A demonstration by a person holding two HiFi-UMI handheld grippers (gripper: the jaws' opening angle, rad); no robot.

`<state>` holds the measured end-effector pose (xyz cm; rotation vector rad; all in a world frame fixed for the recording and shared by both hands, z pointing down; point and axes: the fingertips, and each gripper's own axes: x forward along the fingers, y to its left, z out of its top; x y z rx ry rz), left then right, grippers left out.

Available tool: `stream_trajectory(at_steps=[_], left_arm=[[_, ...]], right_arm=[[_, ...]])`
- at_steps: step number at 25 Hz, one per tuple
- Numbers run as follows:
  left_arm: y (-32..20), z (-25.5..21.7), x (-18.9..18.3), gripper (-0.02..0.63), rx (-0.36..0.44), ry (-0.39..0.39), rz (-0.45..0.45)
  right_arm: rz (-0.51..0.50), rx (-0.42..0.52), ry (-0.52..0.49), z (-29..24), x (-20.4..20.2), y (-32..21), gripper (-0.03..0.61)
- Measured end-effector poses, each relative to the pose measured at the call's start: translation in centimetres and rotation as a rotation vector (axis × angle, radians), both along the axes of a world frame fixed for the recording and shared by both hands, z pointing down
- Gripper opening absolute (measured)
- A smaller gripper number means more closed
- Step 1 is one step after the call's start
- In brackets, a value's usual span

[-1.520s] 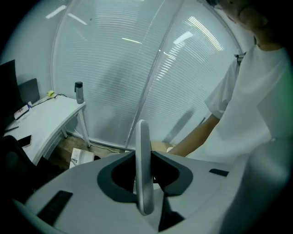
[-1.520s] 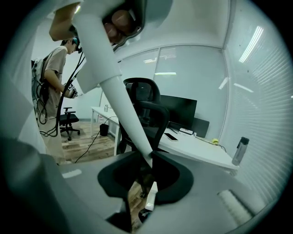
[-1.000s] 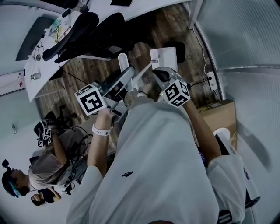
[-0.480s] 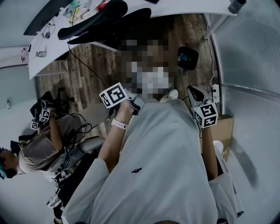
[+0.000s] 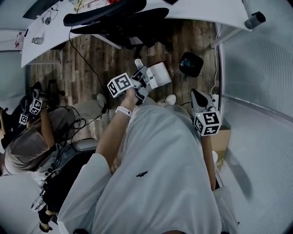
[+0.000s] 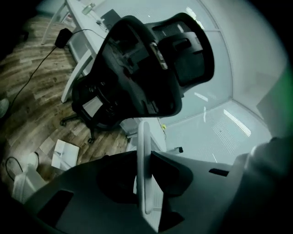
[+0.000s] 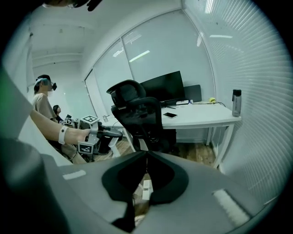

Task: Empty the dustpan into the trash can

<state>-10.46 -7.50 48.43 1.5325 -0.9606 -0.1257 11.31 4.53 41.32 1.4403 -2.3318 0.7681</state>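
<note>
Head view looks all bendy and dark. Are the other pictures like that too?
Head view: the wide lens bends the white desk; dim overall. Left gripper view: black corners, the office chair dark and tilted. Right gripper view: brighter, light strips reflect on the glass wall.

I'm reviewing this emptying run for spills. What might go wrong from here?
1. The left tongs, whose jaws have just been closing on the dustpan handle, carry it alone. The right tongs are shut and empty, so the pan may twist or slip.
2. The dustpan is off to one side of the black trash can, not over it. Tipping now would likely spill onto the wood floor.
</note>
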Motion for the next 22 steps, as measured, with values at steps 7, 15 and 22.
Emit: stream_trajectory(at_steps=[7,15,22], left_arm=[[0.6,6.7,-2.7,0.091,-0.088,-0.025,-0.035],[3.6,6.0,-2.0,0.204,0.010,-0.227,0.168],[7.2,5.9,-2.7,0.245,0.001,-0.312,0.260]], right_arm=[[-0.058,-0.016,0.043,0.1,-0.7,0.6,0.011],[-0.075,-0.016,0.024,0.3,-1.6,0.4,0.011],[-0.088,0.018,-0.002,-0.5,-2.6,0.3,0.011]])
